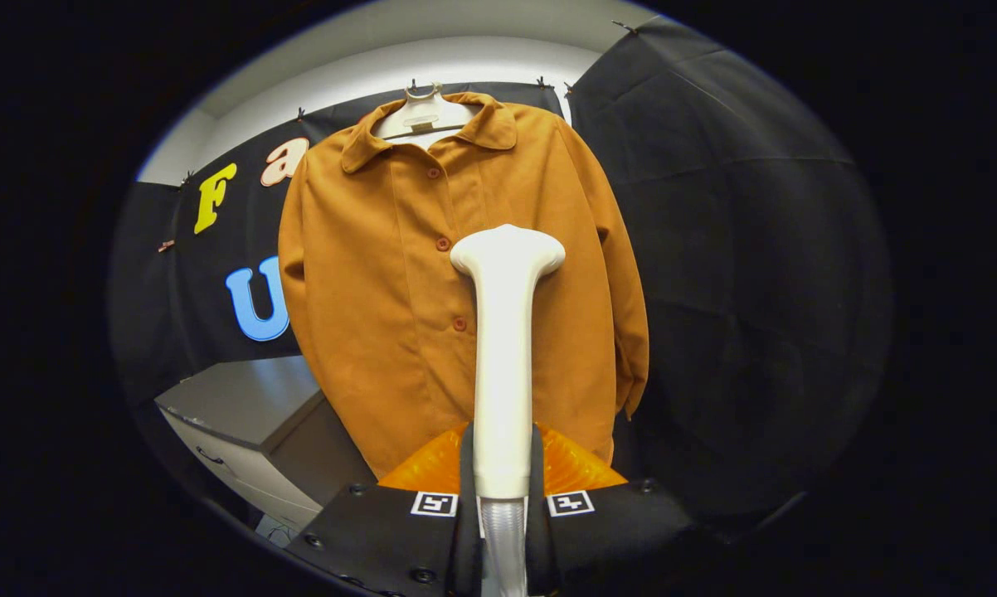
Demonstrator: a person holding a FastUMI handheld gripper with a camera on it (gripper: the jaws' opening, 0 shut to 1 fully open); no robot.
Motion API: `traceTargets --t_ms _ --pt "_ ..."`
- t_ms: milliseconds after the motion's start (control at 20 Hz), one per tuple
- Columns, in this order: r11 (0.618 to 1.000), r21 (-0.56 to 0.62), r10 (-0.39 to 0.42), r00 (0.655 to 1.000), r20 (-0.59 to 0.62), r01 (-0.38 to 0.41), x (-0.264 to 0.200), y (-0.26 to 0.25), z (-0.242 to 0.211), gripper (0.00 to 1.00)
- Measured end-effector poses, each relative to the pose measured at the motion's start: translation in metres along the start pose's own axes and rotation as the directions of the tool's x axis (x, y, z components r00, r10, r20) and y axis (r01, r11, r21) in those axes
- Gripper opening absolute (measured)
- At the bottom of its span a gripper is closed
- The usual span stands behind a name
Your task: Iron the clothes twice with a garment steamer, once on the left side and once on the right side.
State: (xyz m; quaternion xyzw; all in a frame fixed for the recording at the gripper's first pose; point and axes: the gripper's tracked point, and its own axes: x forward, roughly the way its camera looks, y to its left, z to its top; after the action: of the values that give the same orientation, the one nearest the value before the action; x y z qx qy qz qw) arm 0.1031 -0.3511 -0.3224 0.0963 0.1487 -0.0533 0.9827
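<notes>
Gripper view, tongs [503, 497]: you have them clenched on the steamer's handle, both fingers pressing its sides.
Steamer [505, 348]: white, long axis running straight ahead from the tongs, head topmost.
Shirt [382, 274]: ochre, buttoned, on a hanger [422, 116], beyond the steamer head; whether they touch, you cannot tell.
Head position: just right of the button line.

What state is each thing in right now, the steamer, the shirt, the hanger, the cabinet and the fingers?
Steamer: upright, gripped by its handle, head in front of the shirt.
Shirt: hanging on the hanger, buttoned down the front.
Hanger: hung on the booth wall, carrying the shirt.
Cabinet: drawer shut.
Gripper: fingers shut on the steamer handle.
</notes>
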Motion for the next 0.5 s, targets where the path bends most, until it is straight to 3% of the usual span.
traceTargets --t_ms 500 --pt "0.998 -0.014 -0.056 0.988 -0.143 0.055 -0.026 0.002 -0.069 0.24"
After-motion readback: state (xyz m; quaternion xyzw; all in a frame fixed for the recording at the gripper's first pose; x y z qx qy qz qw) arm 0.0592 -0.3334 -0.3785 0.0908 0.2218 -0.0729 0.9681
